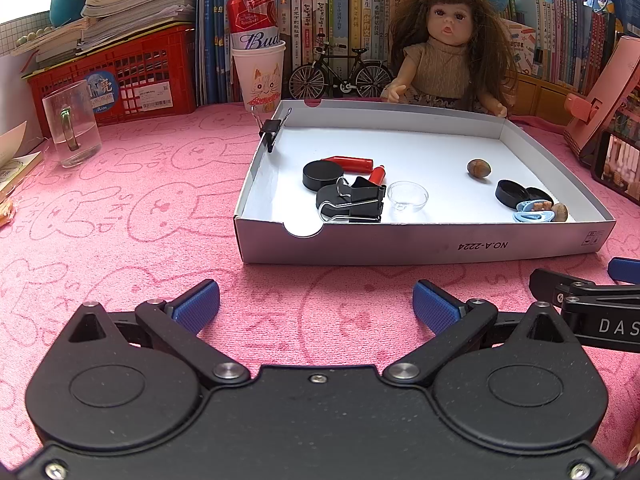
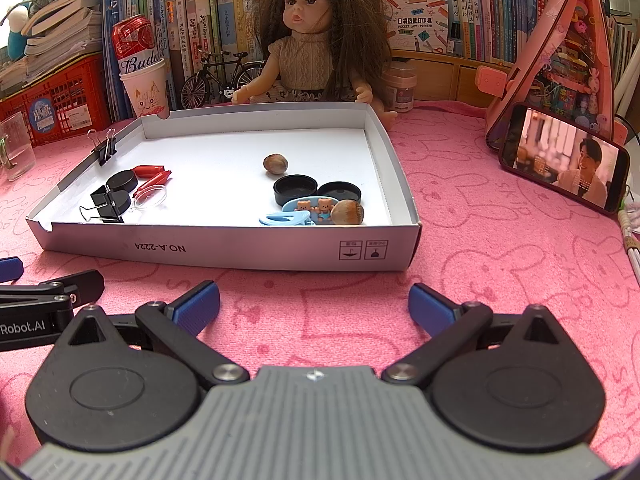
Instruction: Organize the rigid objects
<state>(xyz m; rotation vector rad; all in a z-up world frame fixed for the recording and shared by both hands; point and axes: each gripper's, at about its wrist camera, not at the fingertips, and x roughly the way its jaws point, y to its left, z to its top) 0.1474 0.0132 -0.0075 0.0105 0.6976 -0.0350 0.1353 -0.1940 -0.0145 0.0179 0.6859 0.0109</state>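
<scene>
Left wrist view: left gripper [image 1: 316,304] wide, level before box [image 1: 420,246].

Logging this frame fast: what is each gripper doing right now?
Left gripper: open, holding nothing, in front of the box.
Right gripper: open, holding nothing.

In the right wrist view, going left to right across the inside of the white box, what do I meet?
Large black binder clip → clear round glass dish → lone brown hazelnut → second brown hazelnut by the white cardboard box right wall.
</scene>
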